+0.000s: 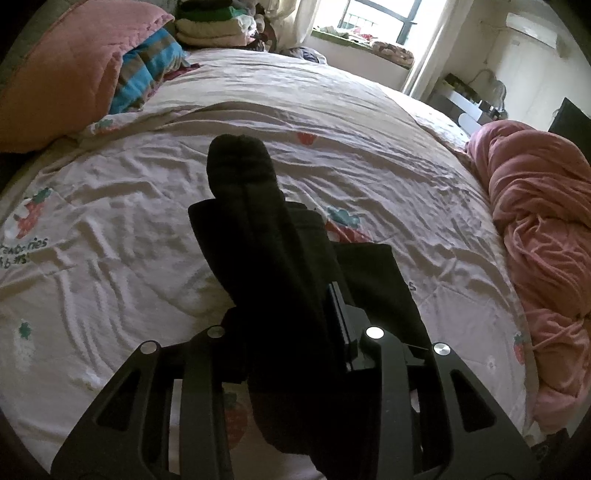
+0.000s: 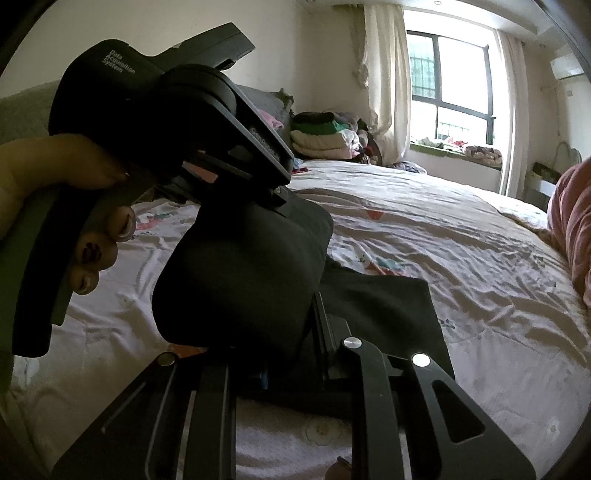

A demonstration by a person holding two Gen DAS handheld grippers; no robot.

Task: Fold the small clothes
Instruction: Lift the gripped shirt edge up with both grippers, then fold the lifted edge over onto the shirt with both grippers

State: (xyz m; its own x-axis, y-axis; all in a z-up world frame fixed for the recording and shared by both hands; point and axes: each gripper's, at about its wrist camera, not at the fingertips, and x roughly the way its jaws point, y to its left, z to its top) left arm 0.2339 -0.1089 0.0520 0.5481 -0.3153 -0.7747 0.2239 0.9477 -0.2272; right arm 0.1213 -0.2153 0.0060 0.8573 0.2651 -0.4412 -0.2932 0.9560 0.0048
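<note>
A black garment stands up out of my left gripper, which is shut on it; the cloth hides the left finger. In the right wrist view the same black garment hangs as a bulging fold from the left gripper, held by a person's hand. Its lower end sits between the fingers of my right gripper, which is shut on it. A flat black cloth lies on the bed beside it, also seen as the flat black cloth. I cannot tell if the two pieces are joined.
The bed sheet is white with strawberry prints and wrinkled. A pink quilt is bunched along the right edge. A pink pillow and striped blanket lie at the far left, with stacked folded clothes behind.
</note>
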